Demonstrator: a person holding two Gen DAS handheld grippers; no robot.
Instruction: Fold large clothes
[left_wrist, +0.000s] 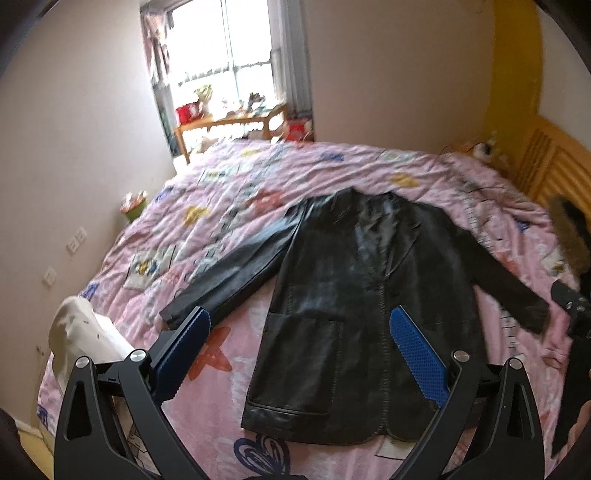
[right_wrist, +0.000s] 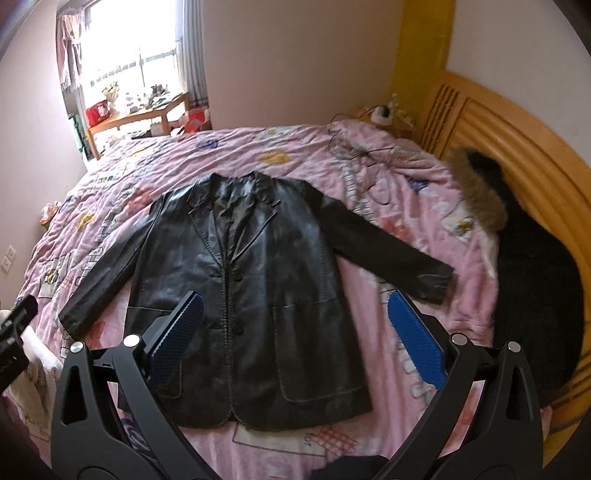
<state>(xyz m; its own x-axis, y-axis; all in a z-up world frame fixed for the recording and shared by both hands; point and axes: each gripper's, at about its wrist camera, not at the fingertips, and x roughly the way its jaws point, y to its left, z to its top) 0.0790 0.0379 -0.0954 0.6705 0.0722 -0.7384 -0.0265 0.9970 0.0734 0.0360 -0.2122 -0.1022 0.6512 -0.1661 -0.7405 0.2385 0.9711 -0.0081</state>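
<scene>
Leather jacket (right_wrist: 251, 295) lying flat; left gripper (left_wrist: 299, 354), right gripper (right_wrist: 295, 339) hovering, fingers spread. Stiff sleeve at 3 o'clock risking slipping.

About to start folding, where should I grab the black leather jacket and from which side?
Grip the sleeve cuffs: left gripper on the cuff nearest it, right gripper on the other. The black leather jacket lies flat, sleeves spread outward.

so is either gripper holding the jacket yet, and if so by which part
Nothing is held. The left gripper and right gripper both hang open above the black leather jacket, which lies flat on the pink quilt with sleeves spread.
</scene>
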